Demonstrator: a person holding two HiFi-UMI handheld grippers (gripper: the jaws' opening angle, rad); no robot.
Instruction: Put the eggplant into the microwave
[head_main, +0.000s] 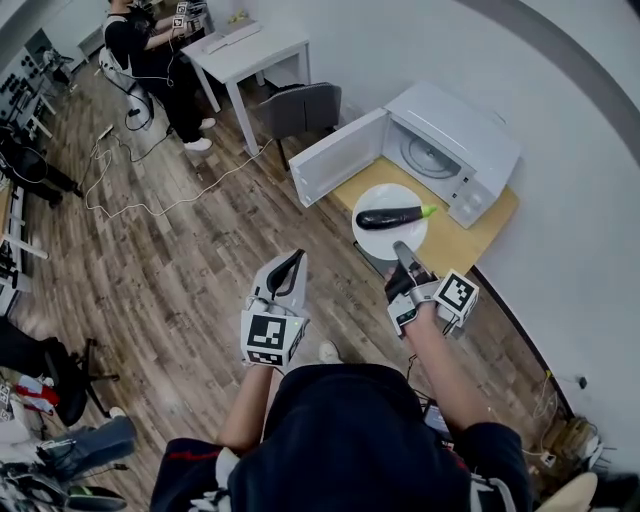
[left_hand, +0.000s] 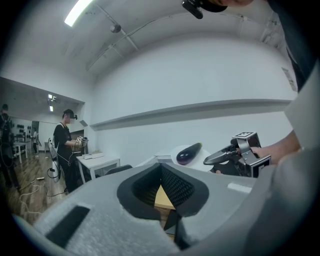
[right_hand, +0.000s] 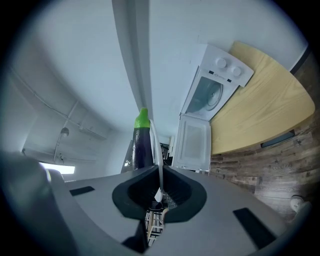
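**Eggplant, dark purple with a green stem, on a round white plate held before the open white microwave oven**

From the head view, the eggplant is seen lying across the middle of the plate, its stem pointing right. The plate is seen against the near edge of the light wooden table, with the microwave's door swung wide. The grip itself is shown only in the right gripper view: the right gripper is clamped on the plate's thin rim, edge-on between its jaws. The left gripper is shown by its own view with jaws together and nothing between them. The eggplant's skin is glossy and smooth.
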